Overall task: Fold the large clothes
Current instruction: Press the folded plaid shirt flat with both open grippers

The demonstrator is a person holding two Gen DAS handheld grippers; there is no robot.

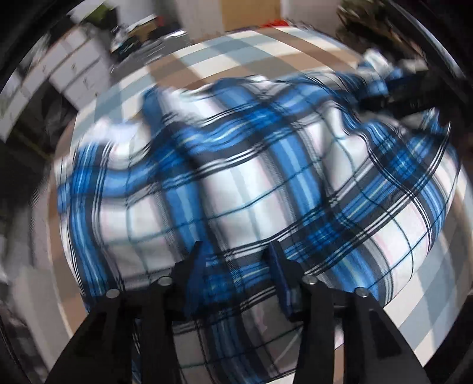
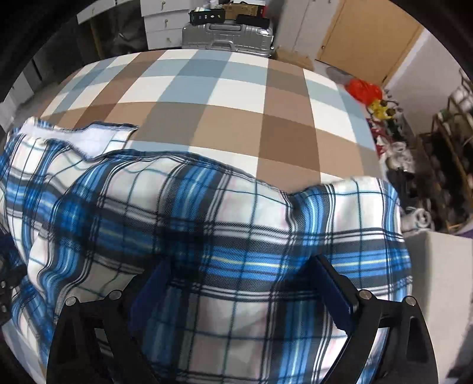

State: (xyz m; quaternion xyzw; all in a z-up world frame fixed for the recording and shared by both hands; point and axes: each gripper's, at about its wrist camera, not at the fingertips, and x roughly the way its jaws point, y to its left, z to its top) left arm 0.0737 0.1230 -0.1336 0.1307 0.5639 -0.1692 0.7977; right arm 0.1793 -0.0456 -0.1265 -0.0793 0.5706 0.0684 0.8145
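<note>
A large blue, white and black plaid garment (image 1: 266, 165) lies rumpled and puffed up on a bed with a brown, grey-blue and white checked cover (image 2: 207, 97). In the blurred left wrist view my left gripper (image 1: 236, 248) points steeply down at it. Its blue pads stand apart, with the fabric in the gap and under them, and no pinch shows. My right gripper (image 2: 242, 263) hangs over the garment (image 2: 207, 206) with its jaws wide apart and nothing clamped. A pale inside-out edge of the cloth (image 2: 97, 136) shows at the far left.
Past the bed's far edge stand a silver suitcase (image 2: 224, 35) and white drawers (image 2: 159, 26). A red bag (image 2: 363, 88), a cluttered rack (image 2: 443, 165) and a white box (image 2: 437, 260) line the floor on the right. A wooden door (image 2: 363, 38) is at the back.
</note>
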